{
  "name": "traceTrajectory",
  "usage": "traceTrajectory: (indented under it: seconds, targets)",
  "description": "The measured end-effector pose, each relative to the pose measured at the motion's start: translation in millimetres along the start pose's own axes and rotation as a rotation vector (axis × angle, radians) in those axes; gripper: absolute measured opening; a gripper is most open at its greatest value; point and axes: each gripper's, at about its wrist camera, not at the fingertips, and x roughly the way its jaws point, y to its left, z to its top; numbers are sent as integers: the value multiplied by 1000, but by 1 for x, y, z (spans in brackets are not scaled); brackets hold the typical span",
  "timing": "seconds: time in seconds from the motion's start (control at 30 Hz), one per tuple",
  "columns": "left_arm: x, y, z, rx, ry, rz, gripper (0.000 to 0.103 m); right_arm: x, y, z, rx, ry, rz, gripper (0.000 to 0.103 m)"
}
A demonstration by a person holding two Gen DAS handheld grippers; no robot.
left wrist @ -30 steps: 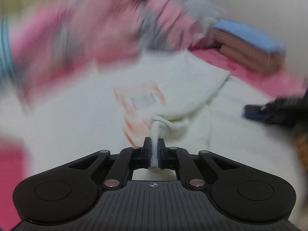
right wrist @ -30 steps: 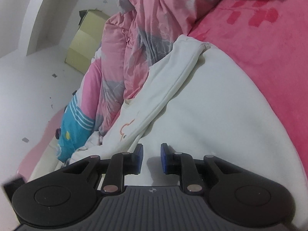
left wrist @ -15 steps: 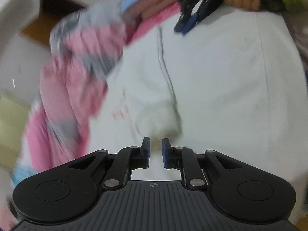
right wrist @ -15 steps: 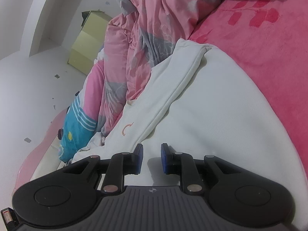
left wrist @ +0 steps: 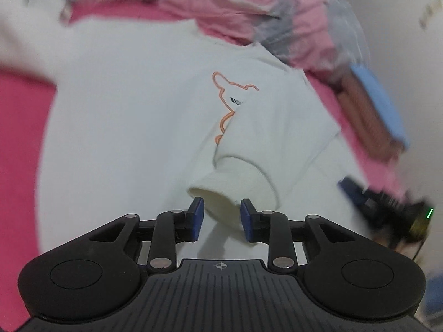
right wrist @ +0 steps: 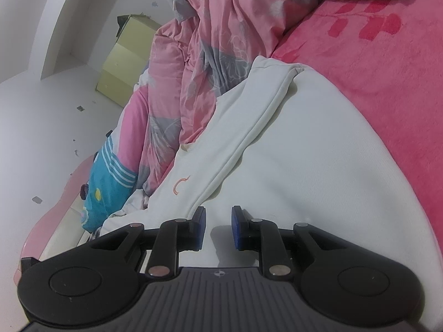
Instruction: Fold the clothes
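Observation:
A white sweatshirt [left wrist: 133, 116] with an orange outline print [left wrist: 225, 102] lies spread on a pink bed. One sleeve is folded across its chest, and the ribbed cuff [left wrist: 235, 193] ends just in front of my left gripper [left wrist: 221, 215]. That gripper is open, its blue pads either side of the cuff without gripping it. In the right wrist view the same sweatshirt [right wrist: 304, 166] fills the middle, its folded sleeve [right wrist: 243, 144] running diagonally. My right gripper [right wrist: 218, 227] hovers open over the white cloth with nothing between its fingers.
A rumpled pink and grey quilt [right wrist: 221, 55] is heaped along the sweatshirt's far side. Pink bedspread [right wrist: 387, 69] lies to the right. A blue and brown folded stack [left wrist: 376, 110] sits at the right in the left wrist view. A yellow-green cabinet [right wrist: 124, 63] stands by the wall.
My left gripper let go of the sleeve cuff, which now lies across the sweatshirt's chest, and opened wider. The right gripper stayed open and barely moved.

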Motion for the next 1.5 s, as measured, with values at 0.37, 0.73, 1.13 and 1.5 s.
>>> traceTrajectory:
  seconds: [0.37, 0.73, 1.13, 1.5]
  targets:
    - [23, 13, -4, -180, -26, -65, 42, -1, 1, -3, 3, -6, 1, 20]
    - [15, -1, 18, -76, -222, 58, 3, 1, 0, -1, 2, -3, 2, 20]
    - [6, -7, 149, 29, -437, 230, 0, 1, -2, 1, 13, -6, 18, 21]
    - [23, 23, 146, 45, -368, 314, 0, 2, -6, 1, 21, -6, 29, 21]
